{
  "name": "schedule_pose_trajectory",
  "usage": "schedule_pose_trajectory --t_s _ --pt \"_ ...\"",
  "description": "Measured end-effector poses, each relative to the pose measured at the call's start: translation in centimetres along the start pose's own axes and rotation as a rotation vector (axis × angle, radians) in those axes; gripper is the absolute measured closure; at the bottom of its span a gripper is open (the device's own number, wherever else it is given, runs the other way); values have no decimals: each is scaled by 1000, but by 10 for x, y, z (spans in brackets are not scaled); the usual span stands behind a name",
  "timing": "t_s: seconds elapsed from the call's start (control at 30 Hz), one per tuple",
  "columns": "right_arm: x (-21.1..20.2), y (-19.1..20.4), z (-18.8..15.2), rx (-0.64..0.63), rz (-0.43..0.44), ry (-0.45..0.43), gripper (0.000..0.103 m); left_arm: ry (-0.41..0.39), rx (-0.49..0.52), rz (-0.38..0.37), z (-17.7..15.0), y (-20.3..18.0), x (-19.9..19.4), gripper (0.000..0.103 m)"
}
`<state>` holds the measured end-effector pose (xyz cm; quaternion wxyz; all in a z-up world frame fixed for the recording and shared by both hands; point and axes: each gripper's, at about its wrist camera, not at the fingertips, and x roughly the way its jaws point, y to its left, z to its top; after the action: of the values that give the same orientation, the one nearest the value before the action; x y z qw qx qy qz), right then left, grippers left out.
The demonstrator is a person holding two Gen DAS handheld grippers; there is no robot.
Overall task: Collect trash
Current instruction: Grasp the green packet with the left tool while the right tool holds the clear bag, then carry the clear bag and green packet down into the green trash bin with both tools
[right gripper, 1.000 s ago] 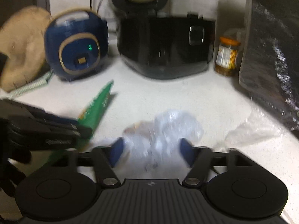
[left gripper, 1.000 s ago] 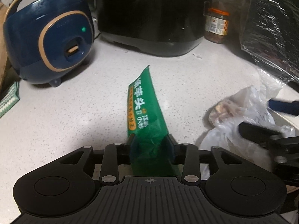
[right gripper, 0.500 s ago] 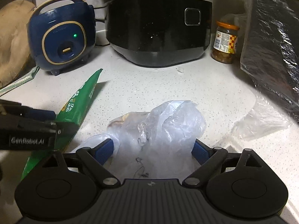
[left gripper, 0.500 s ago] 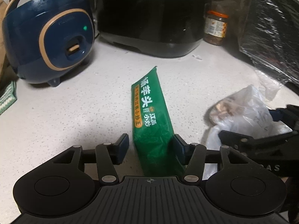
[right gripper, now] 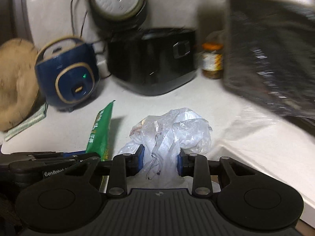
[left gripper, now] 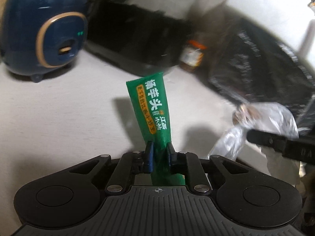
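The left gripper [left gripper: 159, 153] is clamped on the lower end of a green snack wrapper [left gripper: 152, 106], its jaws having just closed in; the wrapper stands up at frame centre above the white counter [left gripper: 59, 118]. The right gripper [right gripper: 160, 157] has likewise just closed and pinches a crumpled clear plastic bag [right gripper: 173, 129] at lower centre of its view, with brownish scraps inside at the bag's upper left.

The wrapper carries large white Chinese characters, an orange strip of smaller ones and tiny Latin lettering too small to read. "GenRobot" shows on the left gripper's side at lower left in the right wrist view.

Behind, blurred: a navy rice cooker [right gripper: 69, 74], a black cooker [right gripper: 151, 61], an orange-lidded jar [right gripper: 212, 63] with an unreadable label, and a black bag [right gripper: 275, 59] cut off at the right edge.
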<state>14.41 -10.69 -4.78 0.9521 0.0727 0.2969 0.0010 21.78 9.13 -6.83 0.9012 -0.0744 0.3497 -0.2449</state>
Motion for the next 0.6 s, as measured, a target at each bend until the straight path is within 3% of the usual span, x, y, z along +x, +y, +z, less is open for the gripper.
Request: schedule_pose_trajectory --t_s 0.13,0.27,0.4,0.47,0.6 --pt "-37 -31 -18 29 -81 -8 73 11 44 -111 -4 -40 -4 87" --pt "-56 -77 -52 75 -117 8 73 42 84 -161 -22 -88 -3 88" --pt "-74 -121 -88 121 -105 50 73 122 78 -170 -52 -135 6 88" --pt "-82 -140 -106 125 -102 57 73 166 99 -138 -72 -152 14 88" --pt "-80 -182 -132 178 -79 110 73 273 -1 -82 -109 -153 26 88"
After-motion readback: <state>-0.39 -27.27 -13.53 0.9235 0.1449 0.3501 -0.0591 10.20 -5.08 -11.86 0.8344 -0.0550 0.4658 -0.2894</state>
